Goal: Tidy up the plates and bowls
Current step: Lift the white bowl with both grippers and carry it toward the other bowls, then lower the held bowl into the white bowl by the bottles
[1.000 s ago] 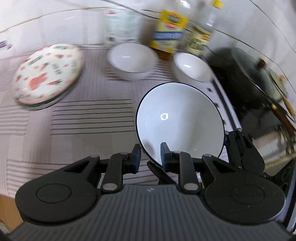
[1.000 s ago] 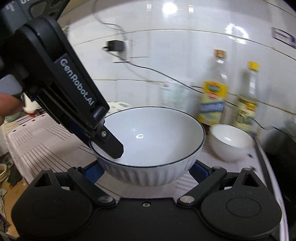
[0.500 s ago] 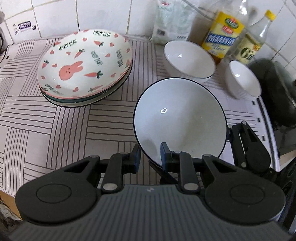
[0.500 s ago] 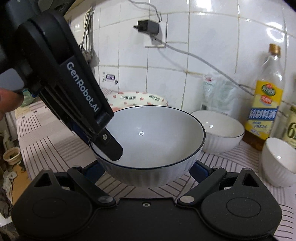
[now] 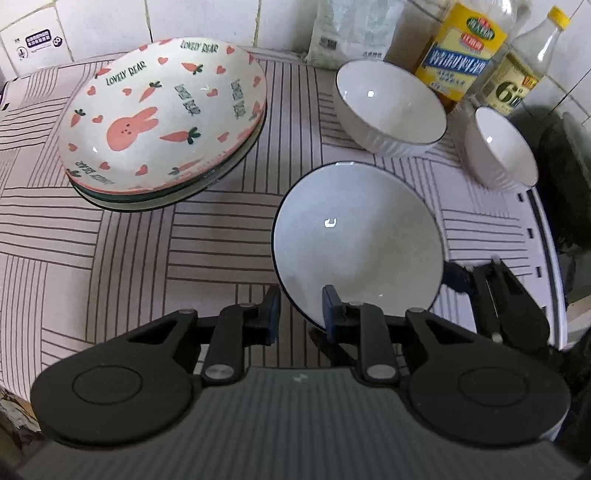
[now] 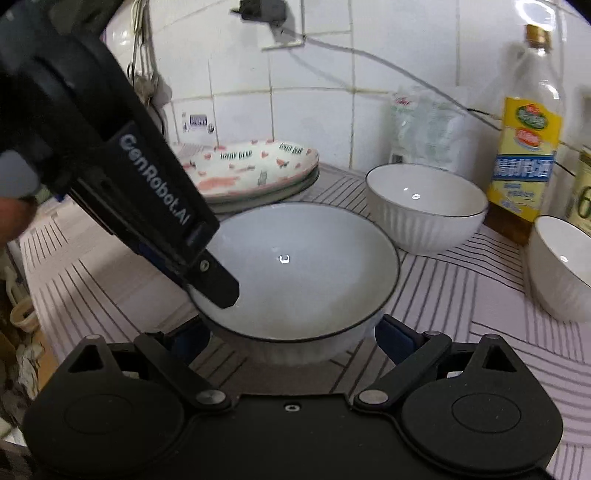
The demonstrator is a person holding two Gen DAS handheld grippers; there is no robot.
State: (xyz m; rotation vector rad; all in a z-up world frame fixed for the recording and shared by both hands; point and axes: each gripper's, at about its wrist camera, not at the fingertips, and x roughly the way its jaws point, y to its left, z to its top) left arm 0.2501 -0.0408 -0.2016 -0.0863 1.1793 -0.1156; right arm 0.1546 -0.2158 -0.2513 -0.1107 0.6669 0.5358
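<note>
- My L gripper (image 5: 300,314) opening, bowl (image 5: 356,243) rim between jaws, bowl empty.
- R gripper (image 6: 291,338) wide, clamped on its sides.
- Bunny plate (image 5: 162,110) tops stack.

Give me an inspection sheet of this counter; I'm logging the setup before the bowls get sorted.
Surface: striped mat over the counter.
Job's things: large bowl between both grippers; two white bowls near the bottles; bunny plate on a stack.
Clutter: oil bottle, second bottle, plastic bag.
Grippers: left gripper opening, bowl rim between its jaws; right gripper straddles the bowl.
Cables: cord from wall plug.
Surroundings: white tiled wall; dark pan.
</note>
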